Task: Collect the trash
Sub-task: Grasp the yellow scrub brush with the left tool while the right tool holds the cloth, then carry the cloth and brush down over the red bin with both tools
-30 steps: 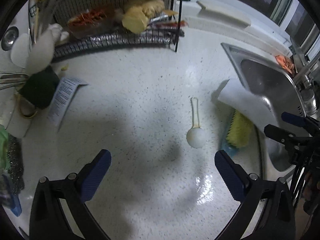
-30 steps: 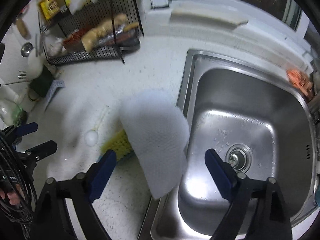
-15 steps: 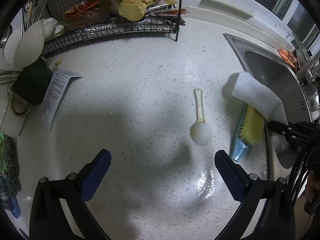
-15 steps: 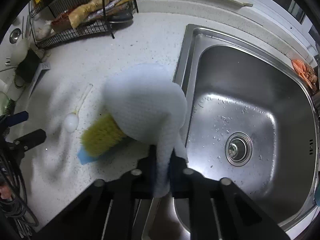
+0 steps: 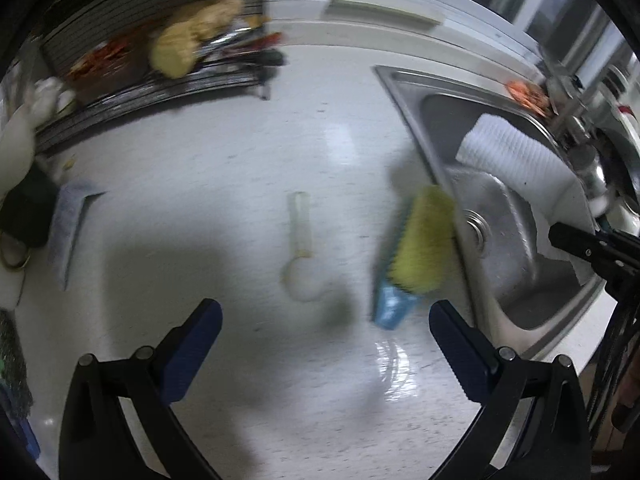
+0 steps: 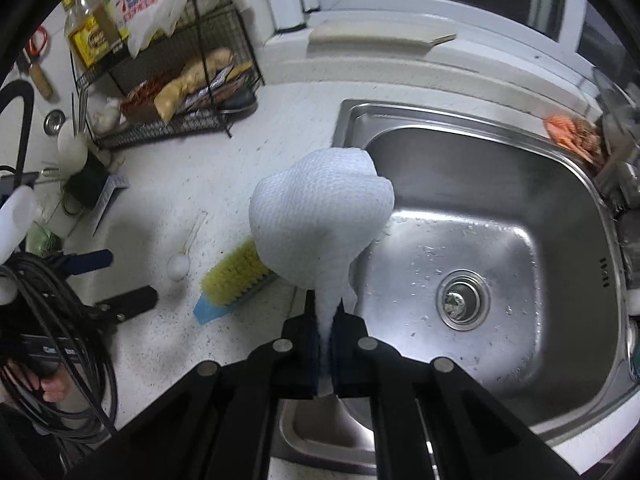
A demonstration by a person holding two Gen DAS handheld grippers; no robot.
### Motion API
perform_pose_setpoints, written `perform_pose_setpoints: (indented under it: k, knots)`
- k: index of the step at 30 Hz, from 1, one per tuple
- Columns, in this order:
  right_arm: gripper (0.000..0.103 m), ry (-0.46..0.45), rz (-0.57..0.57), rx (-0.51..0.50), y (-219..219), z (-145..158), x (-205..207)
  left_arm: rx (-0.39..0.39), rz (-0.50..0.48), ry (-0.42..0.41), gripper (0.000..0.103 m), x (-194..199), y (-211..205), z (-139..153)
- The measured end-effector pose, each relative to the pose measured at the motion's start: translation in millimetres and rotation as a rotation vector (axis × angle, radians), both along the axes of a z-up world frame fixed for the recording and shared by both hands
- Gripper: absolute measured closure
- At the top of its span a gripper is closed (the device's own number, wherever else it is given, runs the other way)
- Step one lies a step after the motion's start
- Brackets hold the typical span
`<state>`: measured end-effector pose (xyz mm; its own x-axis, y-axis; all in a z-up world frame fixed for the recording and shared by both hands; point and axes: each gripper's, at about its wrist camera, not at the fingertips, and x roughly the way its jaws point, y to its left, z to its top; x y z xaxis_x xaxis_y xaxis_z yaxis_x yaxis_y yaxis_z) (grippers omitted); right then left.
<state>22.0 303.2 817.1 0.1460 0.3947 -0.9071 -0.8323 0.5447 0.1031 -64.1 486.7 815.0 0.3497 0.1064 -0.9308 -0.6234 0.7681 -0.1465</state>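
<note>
My right gripper [image 6: 328,320] is shut on a white paper towel [image 6: 320,220] and holds it lifted above the sink's left rim. The towel also shows in the left wrist view [image 5: 516,156], hanging over the sink. My left gripper [image 5: 324,332] is open and empty above the counter. A small white plastic spoon [image 5: 300,256] lies on the counter just ahead of it; it also shows in the right wrist view [image 6: 179,266]. A folded paper leaflet [image 5: 68,224] lies at the left.
A yellow scrub brush with a blue back [image 5: 416,248] lies beside the steel sink [image 6: 560,184]. A wire rack [image 6: 180,120] with food packets stands at the back left. Orange scraps [image 6: 568,136] sit on the sink's far rim. A utensil holder [image 6: 86,182] stands at the left.
My right gripper closed on the paper towel and lifted it off the counter edge over the sink. The left wrist view shifted and is now blurred; the left gripper stayed open.
</note>
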Motion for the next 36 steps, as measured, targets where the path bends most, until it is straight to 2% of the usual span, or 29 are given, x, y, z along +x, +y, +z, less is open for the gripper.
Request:
perform_pose_setpoints:
  k: [6, 13, 14, 15, 17, 18, 20, 22, 27, 30, 36]
  knots:
    - [0.099, -0.013, -0.076, 0.013, -18, 11, 7, -0.031, -0.107, -0.012, 0.000, 41, 1, -3]
    - [0.099, -0.004, -0.159, -0.008, -22, 0, 21, -0.042, -0.196, 0.023, 0.002, 67, -2, -19]
    - [0.099, -0.005, -0.169, -0.010, -19, -1, 24, -0.051, -0.204, 0.026, 0.011, 71, 0, -21]
    - [0.099, -0.007, -0.175, -0.012, -16, -2, 26, -0.061, -0.206, 0.032, 0.014, 73, 0, -25]
    - [0.099, -0.011, -0.182, -0.015, -14, -5, 27, -0.085, -0.208, 0.050, 0.031, 76, 2, -33]
    - [0.099, -0.013, -0.183, -0.017, -13, -4, 25, -0.076, -0.209, 0.054, 0.032, 77, 5, -32]
    - [0.099, -0.015, -0.182, -0.018, -10, -6, 25, -0.058, -0.218, 0.057, 0.051, 82, 8, -29]
    - [0.099, -0.018, -0.183, -0.012, -6, -4, 23, -0.047, -0.208, 0.057, 0.065, 82, 10, -28]
    - [0.099, -0.015, -0.182, 0.001, 0, -3, 20, -0.060, -0.170, 0.042, 0.065, 69, 15, -23]
    - [0.099, -0.019, -0.165, 0.015, 8, 2, 14, -0.042, -0.128, 0.030, 0.066, 48, 16, -11]
    - [0.099, 0.008, -0.115, 0.074, 14, 18, -1, 0.028, -0.022, -0.052, 0.066, -12, 7, 48]
